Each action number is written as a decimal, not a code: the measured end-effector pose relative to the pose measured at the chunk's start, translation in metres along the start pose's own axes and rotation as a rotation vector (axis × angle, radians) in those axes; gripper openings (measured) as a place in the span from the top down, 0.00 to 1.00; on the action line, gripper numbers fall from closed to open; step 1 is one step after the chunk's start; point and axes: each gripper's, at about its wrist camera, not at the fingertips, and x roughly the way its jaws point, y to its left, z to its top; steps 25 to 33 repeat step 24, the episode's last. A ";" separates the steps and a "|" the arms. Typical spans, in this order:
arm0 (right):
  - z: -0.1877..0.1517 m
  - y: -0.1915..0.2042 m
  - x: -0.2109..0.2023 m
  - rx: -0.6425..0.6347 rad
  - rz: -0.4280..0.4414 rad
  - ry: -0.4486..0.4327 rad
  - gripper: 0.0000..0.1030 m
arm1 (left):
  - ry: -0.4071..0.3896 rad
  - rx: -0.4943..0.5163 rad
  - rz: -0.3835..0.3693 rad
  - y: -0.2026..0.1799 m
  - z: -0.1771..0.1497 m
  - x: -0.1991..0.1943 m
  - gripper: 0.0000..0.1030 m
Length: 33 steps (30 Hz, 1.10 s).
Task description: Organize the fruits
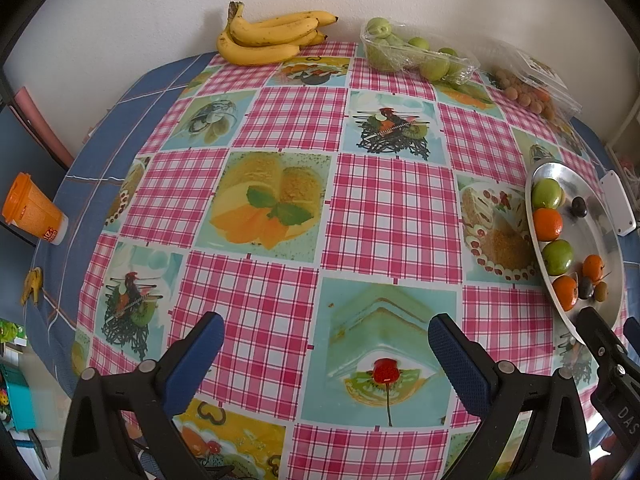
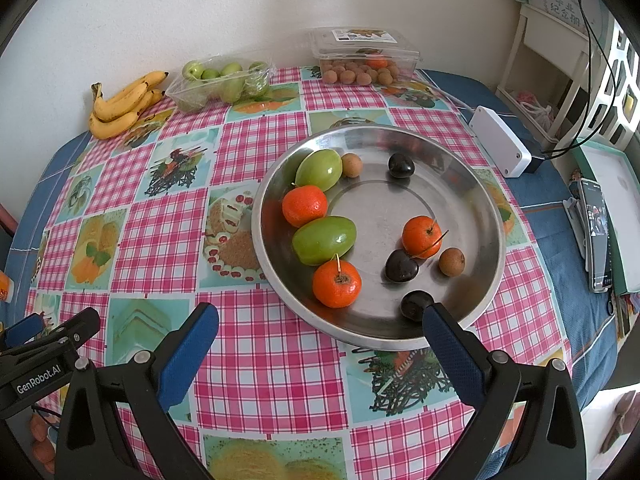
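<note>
A round metal plate (image 2: 476, 184) sits on the checked tablecloth. It holds two green fruits (image 2: 324, 240), three oranges (image 2: 337, 283), three dark plums (image 2: 401, 266) and two small brown longans (image 2: 451, 261). The plate also shows at the right edge of the left wrist view (image 1: 600, 236). My right gripper (image 2: 320, 322) is open and empty, just in front of the plate's near rim. My left gripper (image 1: 326, 330) is open and empty over the cloth, left of the plate. A banana bunch (image 2: 122, 106) lies at the back left.
A clear tray of green fruits (image 2: 222, 84) and a clear box of longans (image 2: 364, 64) stand at the back by the wall. A white power box (image 2: 500, 146) lies right of the plate. An orange cup (image 1: 32, 210) stands at the left table edge.
</note>
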 end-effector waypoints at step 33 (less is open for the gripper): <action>-0.003 0.001 -0.001 -0.008 0.000 0.005 0.01 | -0.109 0.057 -0.023 -0.007 -0.001 -0.018 0.00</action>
